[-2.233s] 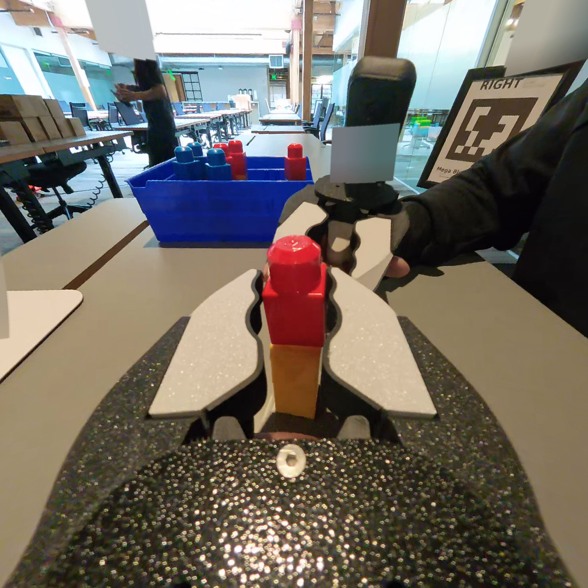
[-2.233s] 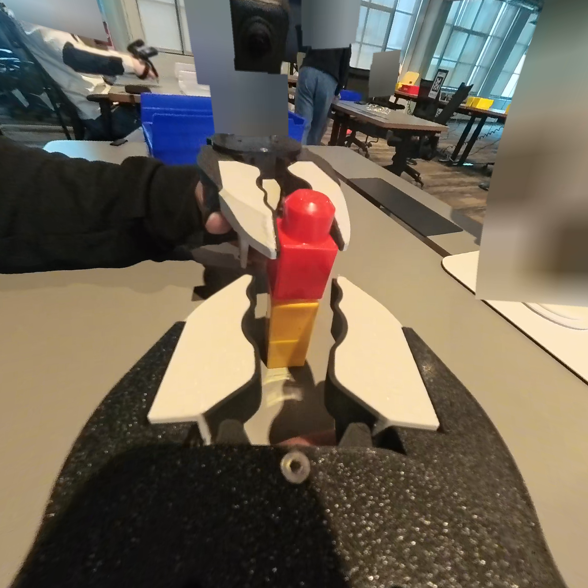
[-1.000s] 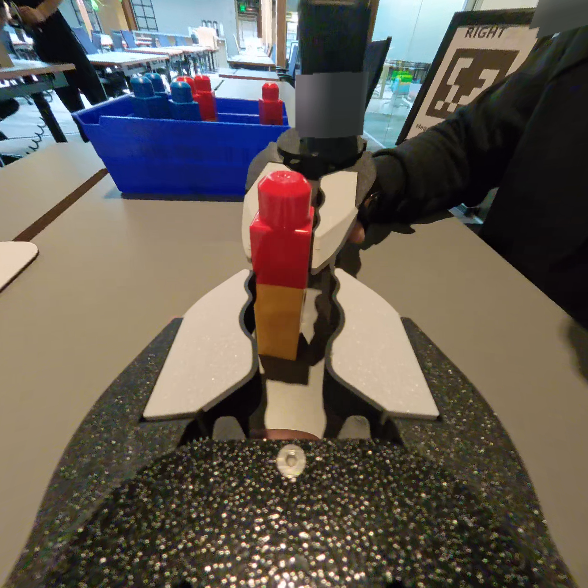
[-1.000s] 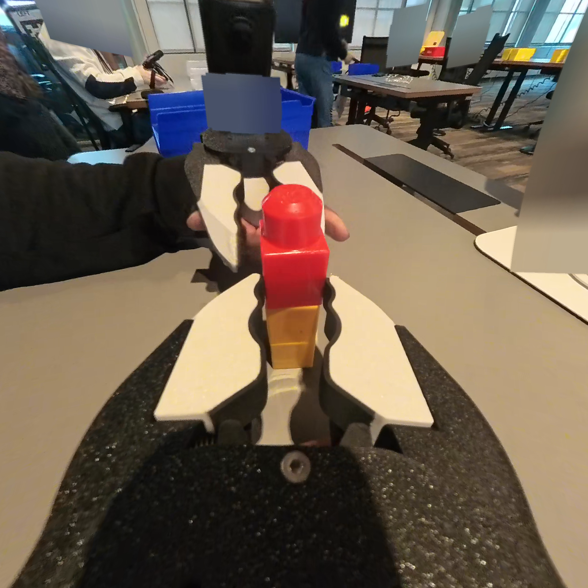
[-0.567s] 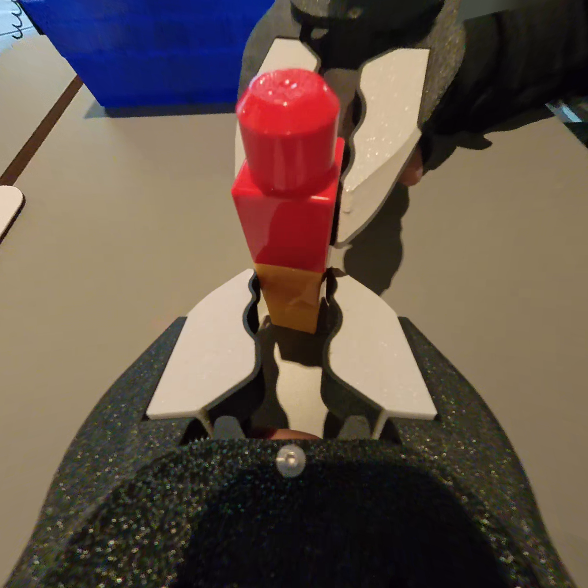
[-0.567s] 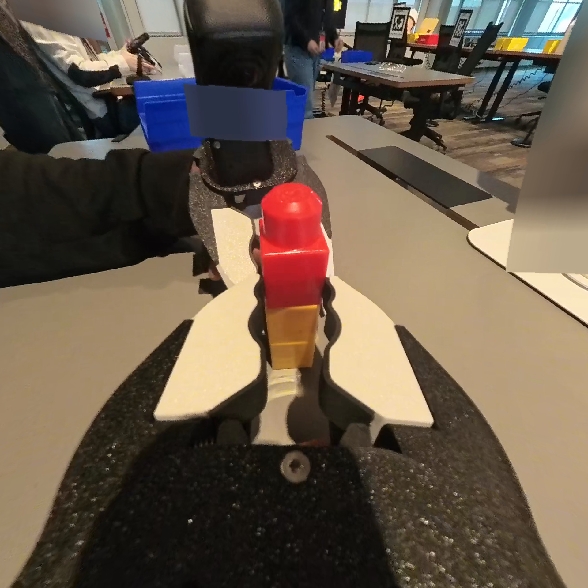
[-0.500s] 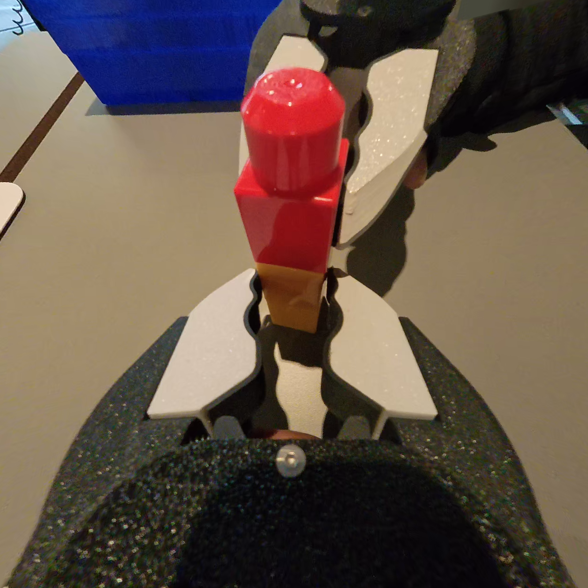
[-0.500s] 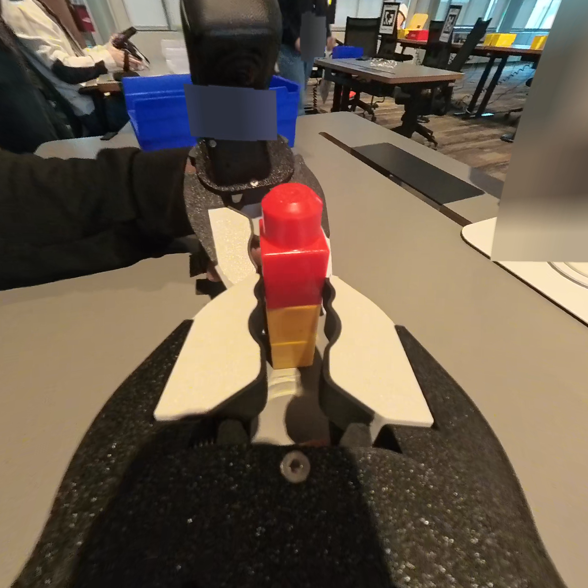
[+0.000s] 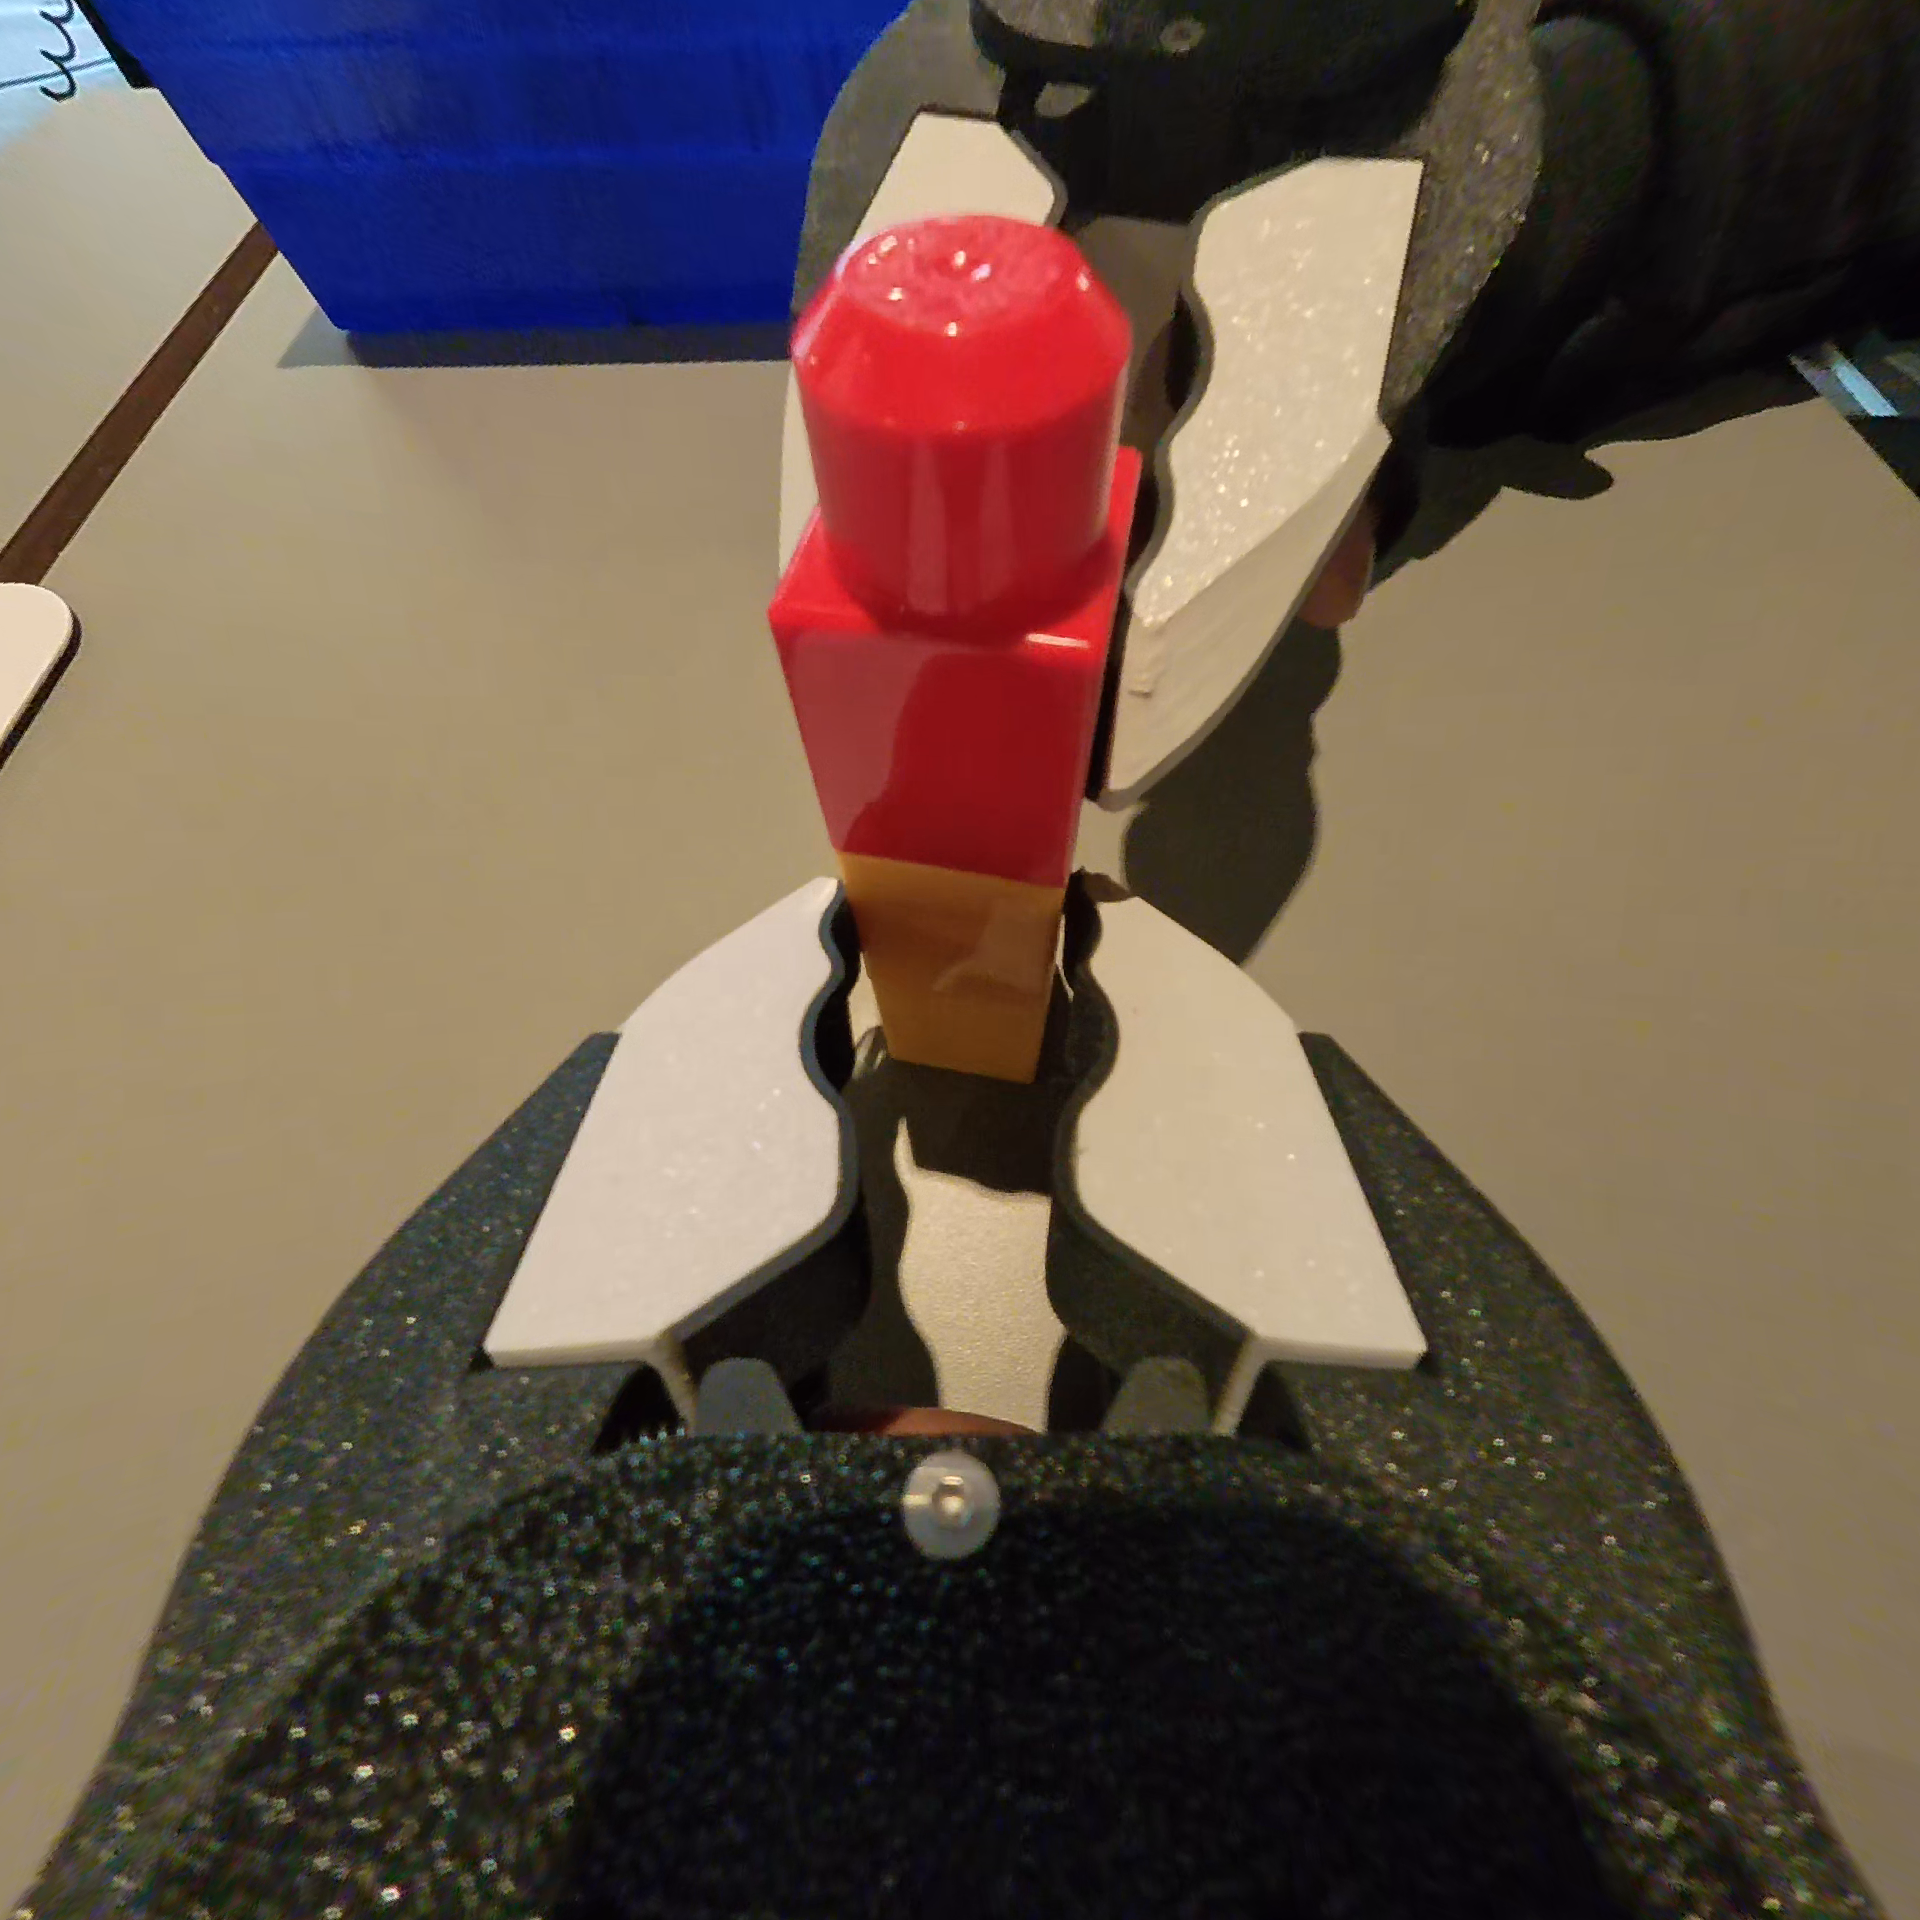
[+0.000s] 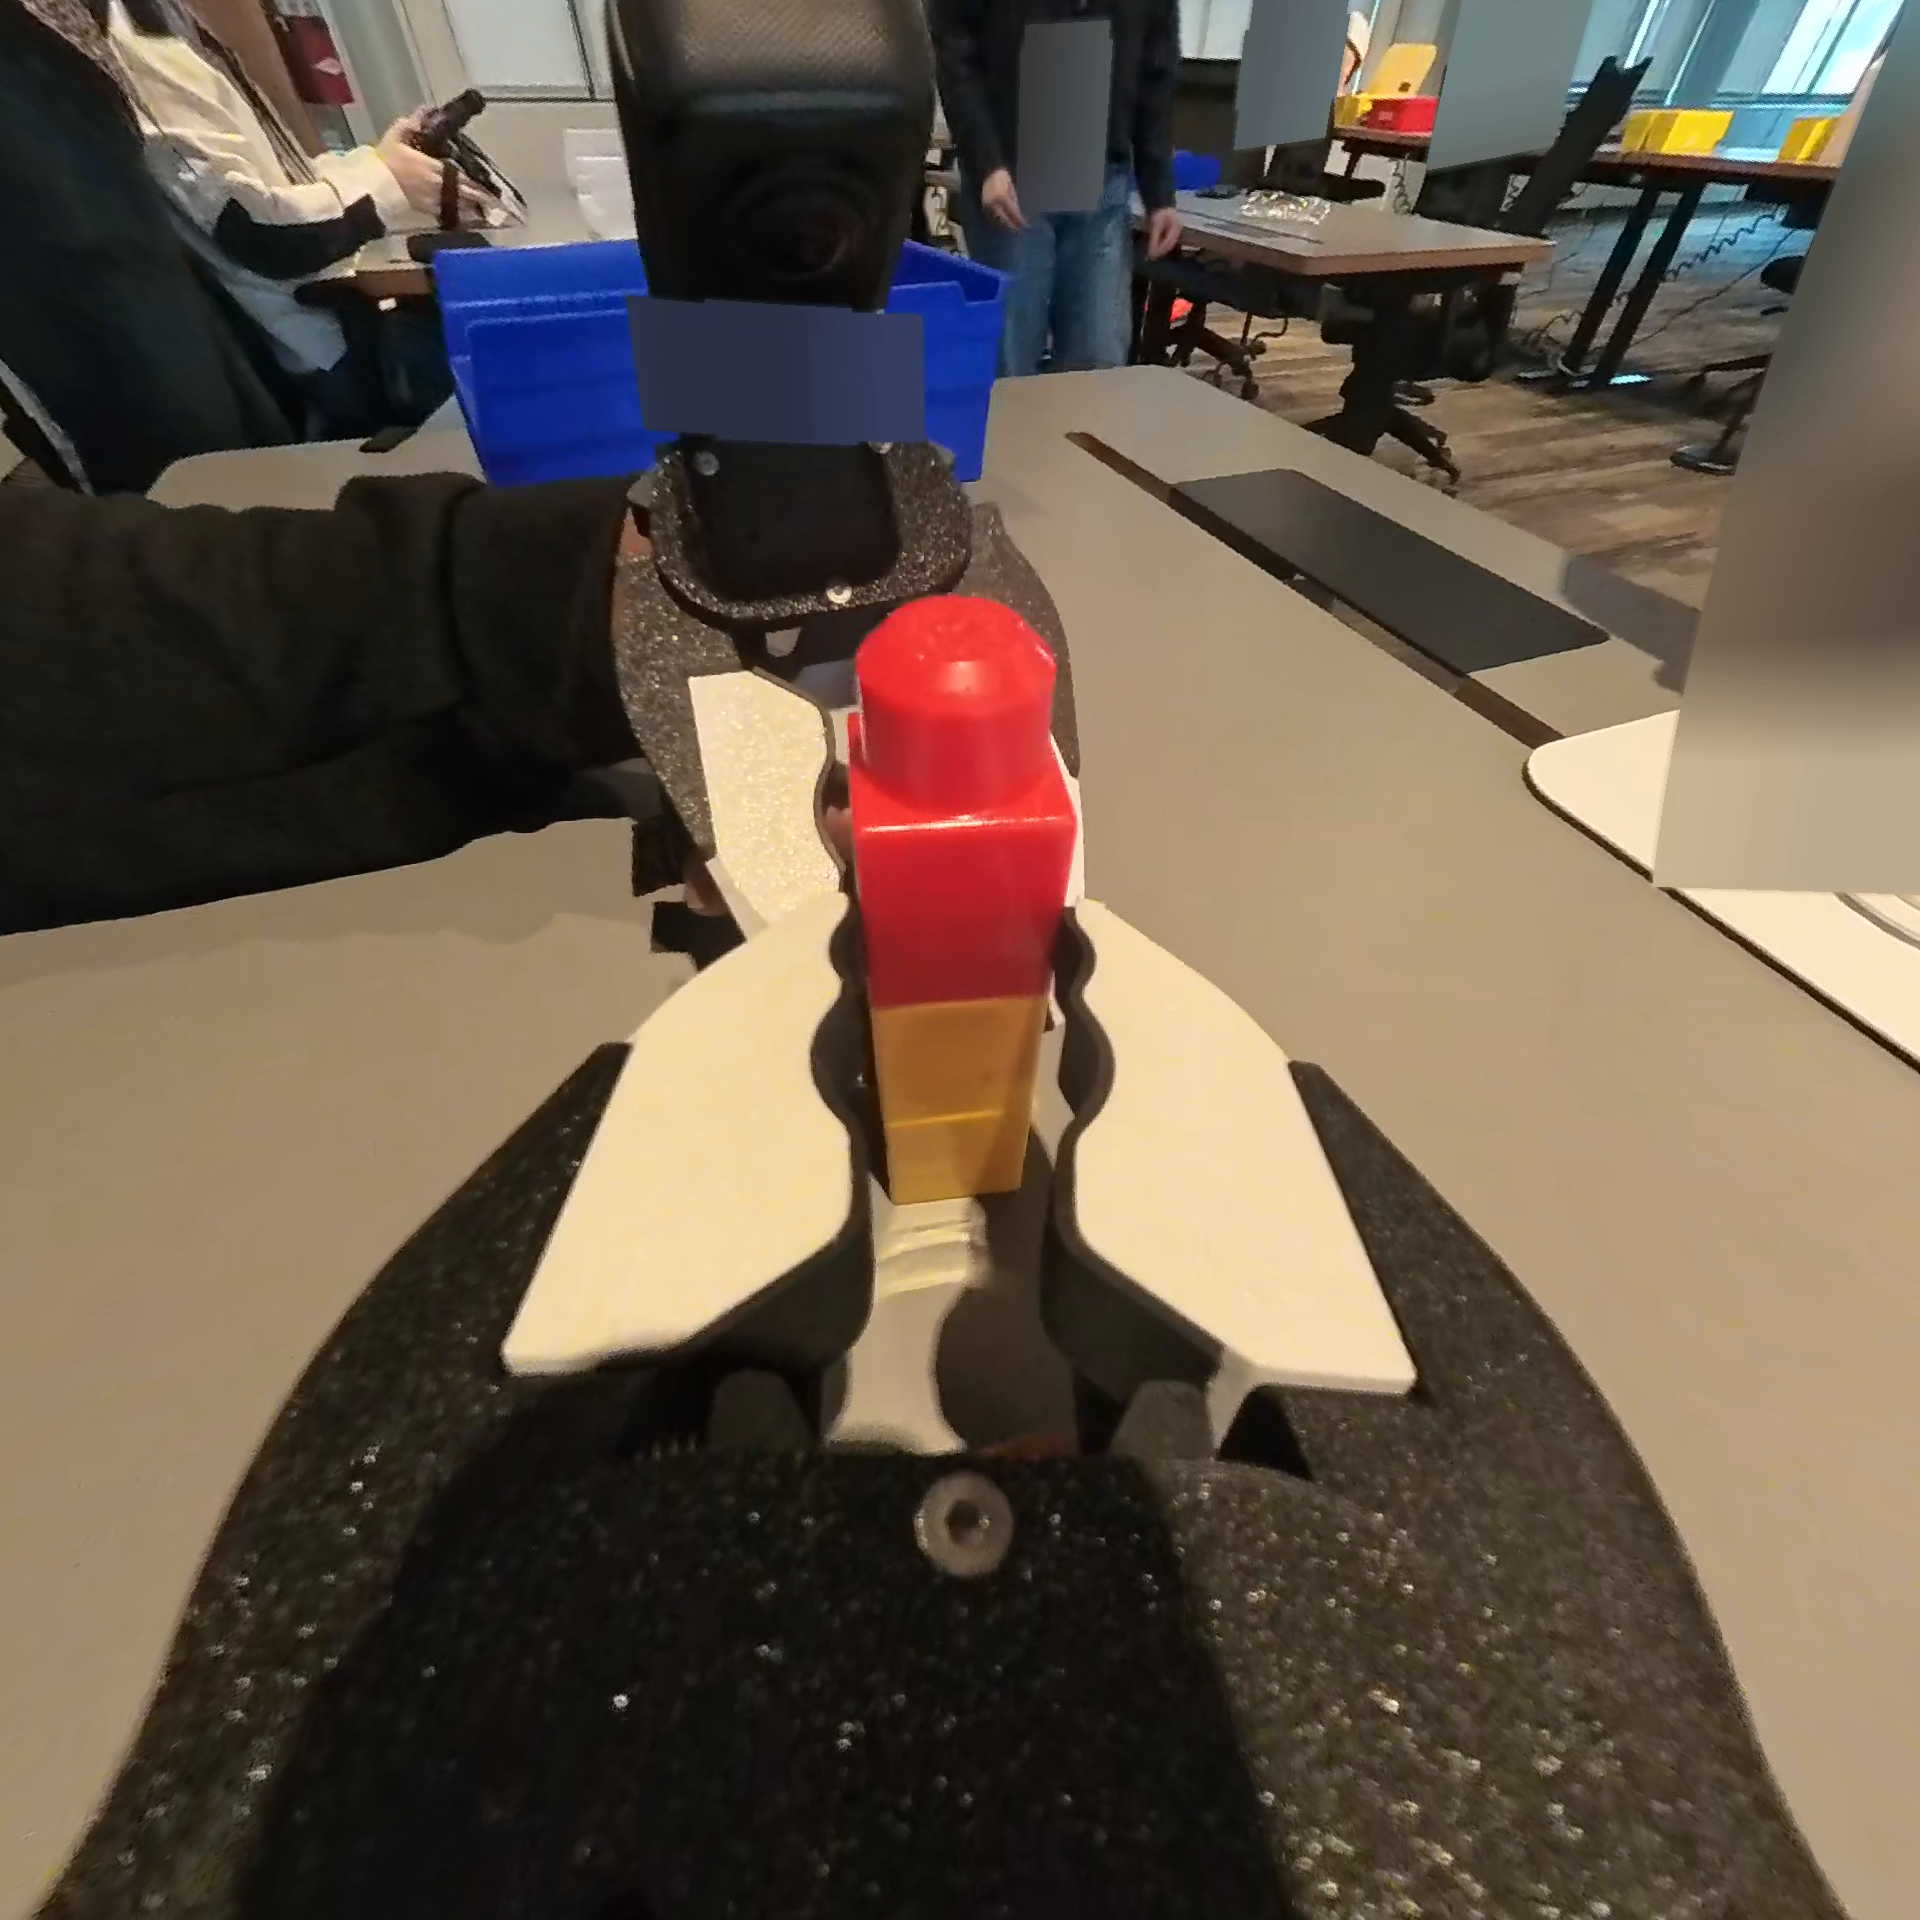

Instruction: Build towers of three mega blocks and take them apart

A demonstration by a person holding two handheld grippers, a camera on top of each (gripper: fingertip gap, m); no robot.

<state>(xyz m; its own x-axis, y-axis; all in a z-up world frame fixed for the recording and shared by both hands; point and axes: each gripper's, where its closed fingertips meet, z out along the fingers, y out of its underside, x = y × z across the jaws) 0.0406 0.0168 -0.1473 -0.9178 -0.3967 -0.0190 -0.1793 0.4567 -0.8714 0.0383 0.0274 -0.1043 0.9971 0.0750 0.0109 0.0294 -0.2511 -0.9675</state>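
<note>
A two-block tower stands upright between both grippers: a red block (image 9: 951, 665) with a round stud on a yellow block (image 9: 956, 977). My left gripper (image 9: 956, 904) is shut on the yellow block at its fingertips. My right gripper (image 10: 956, 935) faces it and is shut on the lower part of the red block (image 10: 956, 883), just above the yellow block (image 10: 956, 1101). In the left wrist view the right gripper's fingers (image 9: 1247, 436) show behind the red block. I cannot tell whether the tower touches the grey table (image 9: 416, 727).
A blue bin (image 9: 520, 156) stands at the table's far left; it also shows behind the left gripper in the right wrist view (image 10: 520, 353). A white board (image 9: 26, 665) lies at the left edge. A black mat (image 10: 1382, 561) and white base (image 10: 1766, 935) lie to the right. People are at desks behind. Tip to tip, the grippers are about 4 centimetres apart.
The left gripper has tilted down and closed in, so the tower looks larger and the bin's blocks are out of view. Both grippers still hold the tower.
</note>
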